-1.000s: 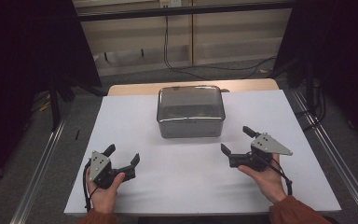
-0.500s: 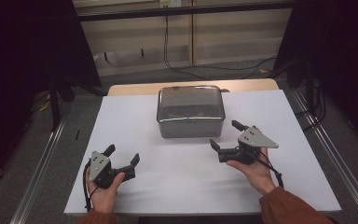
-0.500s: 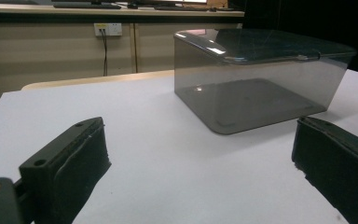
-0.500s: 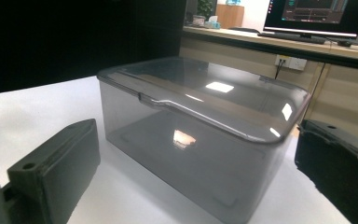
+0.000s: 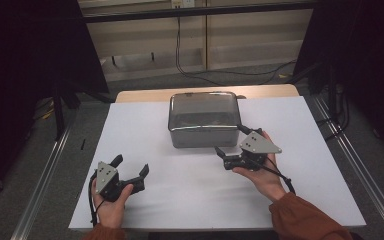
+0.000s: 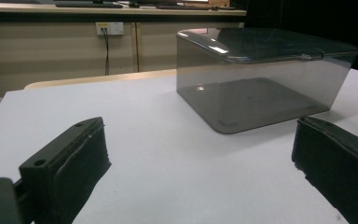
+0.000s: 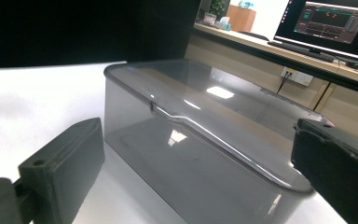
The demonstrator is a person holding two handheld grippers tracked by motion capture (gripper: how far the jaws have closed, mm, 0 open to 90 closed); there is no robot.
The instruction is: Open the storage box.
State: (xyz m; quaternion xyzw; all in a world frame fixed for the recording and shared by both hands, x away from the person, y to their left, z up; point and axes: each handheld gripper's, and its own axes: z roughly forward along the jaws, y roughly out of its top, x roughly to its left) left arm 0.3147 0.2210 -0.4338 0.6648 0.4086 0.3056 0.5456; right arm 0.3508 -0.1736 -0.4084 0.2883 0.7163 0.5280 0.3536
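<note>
A smoky clear plastic box with a closed lid (image 5: pixel 203 117) stands at the back middle of the white table top (image 5: pixel 190 200). My right gripper (image 5: pixel 230 140) is open, held just off the box's front right corner with its jaws pointing at it. In the right gripper view the box (image 7: pixel 200 140) looms close between the spread jaws of the right gripper (image 7: pixel 200 182). My left gripper (image 5: pixel 130 166) is open near the front left, well apart from the box. The left gripper view has the box (image 6: pixel 261 79) farther off, beyond the left gripper (image 6: pixel 200 186). Nothing sits between either pair of jaws.
A wooden table edge (image 5: pixel 145 95) shows behind the white top. Metal rails run along the left (image 5: pixel 45 190) and right (image 5: pixel 360 170) sides. Cables (image 5: pixel 200 70) lie on the floor at the back. A lit monitor (image 7: pixel 331 23) stands on a far desk.
My right gripper has moved forward and to the left, up to the box's front right corner. The left gripper has stayed where it was.
</note>
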